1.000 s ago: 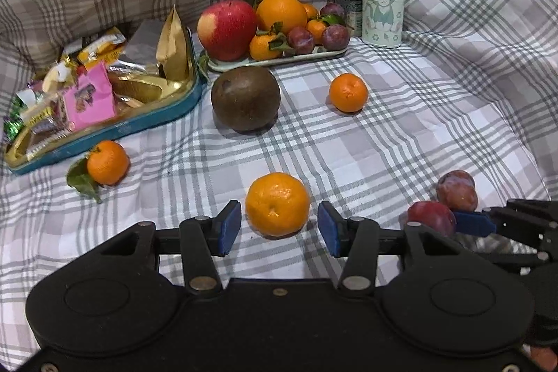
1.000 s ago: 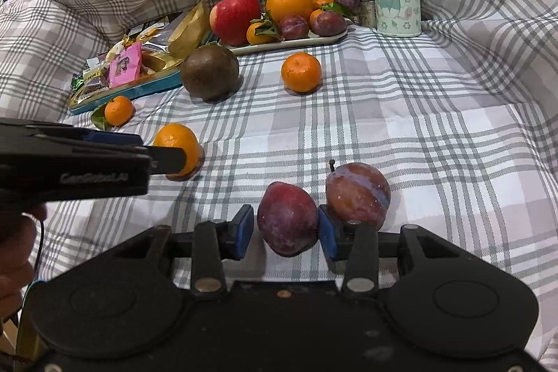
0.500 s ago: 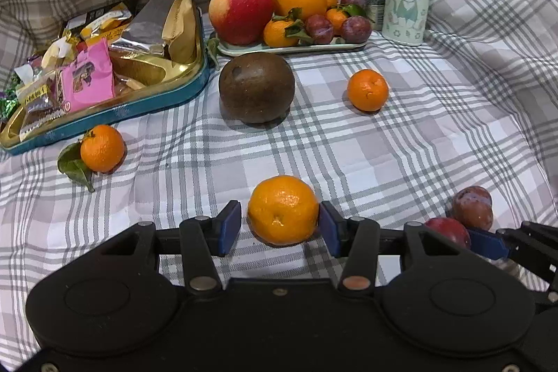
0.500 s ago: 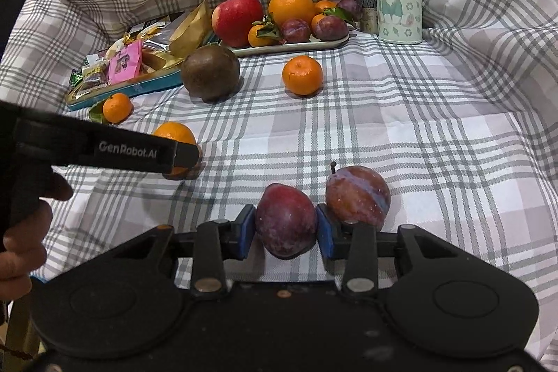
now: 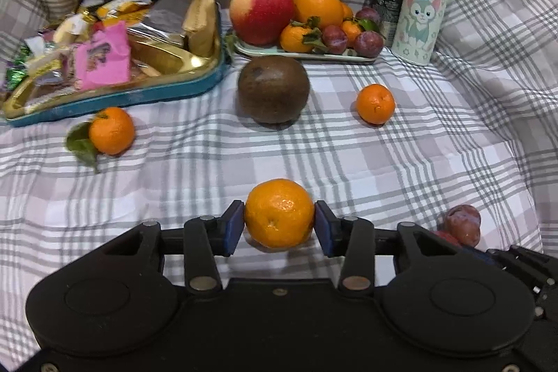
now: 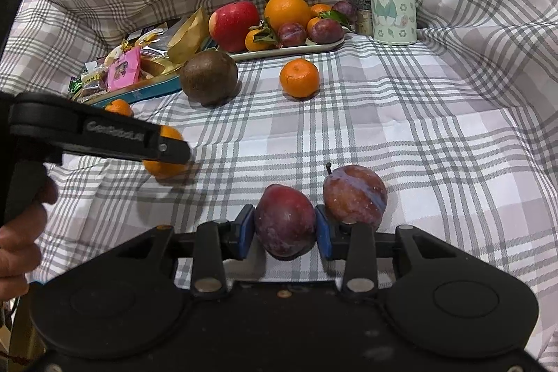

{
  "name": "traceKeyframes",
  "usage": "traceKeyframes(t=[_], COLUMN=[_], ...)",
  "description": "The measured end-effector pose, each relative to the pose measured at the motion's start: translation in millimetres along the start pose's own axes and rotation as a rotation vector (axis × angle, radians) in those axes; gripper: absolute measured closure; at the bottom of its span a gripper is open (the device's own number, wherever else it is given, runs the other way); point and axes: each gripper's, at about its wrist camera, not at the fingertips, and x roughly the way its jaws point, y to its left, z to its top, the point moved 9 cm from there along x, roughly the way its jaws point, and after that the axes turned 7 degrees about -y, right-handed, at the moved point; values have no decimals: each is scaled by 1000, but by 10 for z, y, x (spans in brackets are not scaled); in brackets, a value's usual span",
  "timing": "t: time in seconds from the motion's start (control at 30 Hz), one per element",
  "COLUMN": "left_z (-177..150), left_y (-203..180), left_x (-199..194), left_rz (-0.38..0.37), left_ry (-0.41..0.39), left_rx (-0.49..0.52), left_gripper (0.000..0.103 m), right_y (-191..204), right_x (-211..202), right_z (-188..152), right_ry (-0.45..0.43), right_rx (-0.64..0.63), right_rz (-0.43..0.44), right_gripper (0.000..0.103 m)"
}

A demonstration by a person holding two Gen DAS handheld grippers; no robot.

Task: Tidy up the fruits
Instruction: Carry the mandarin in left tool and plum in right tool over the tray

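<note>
The plaid cloth [image 5: 401, 162] carries everything; the fruit tray [image 5: 307, 56] lies at twelve o'clock; the left gripper [image 5: 279, 229], jaws just closing, pinches a mandarin [image 5: 279, 213] at six o'clock; the right gripper [image 6: 284, 232], also closing, pinches a plum [image 6: 284, 224], a second plum [image 6: 354, 196] touching at two o'clock.

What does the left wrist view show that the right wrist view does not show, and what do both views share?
Only the left wrist view: the left gripper, its jaws just closed, pressing on the mandarin from both sides.

Only the right wrist view: the right gripper, jaws just closed, clamped on the plum, and a hand.

Both: the fruit tray, brown fruit, snack tin and cat bottle.
</note>
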Motion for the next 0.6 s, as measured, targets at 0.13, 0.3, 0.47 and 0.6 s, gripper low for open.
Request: traceKeyframes(t=[0.13, 0.3, 0.47, 0.6], left_z=[-8, -26, -59, -142], left_y=[85, 206, 316, 386], left_x=[-178, -489, -905, -1273], left_rz=[18, 42, 101, 127], left_ry=[-17, -56, -125, -160], left_rx=[-5, -34, -22, -35], left_gripper=[52, 52, 52, 52], right_y=[38, 116, 211, 295], right_x=[-91, -267, -517, -773], right_z=[26, 57, 35, -14], right_ry=[-16, -35, -56, -83], right_rx=[-4, -13, -26, -47], right_rz=[4, 12, 21, 28], right_gripper=[64, 64, 64, 64])
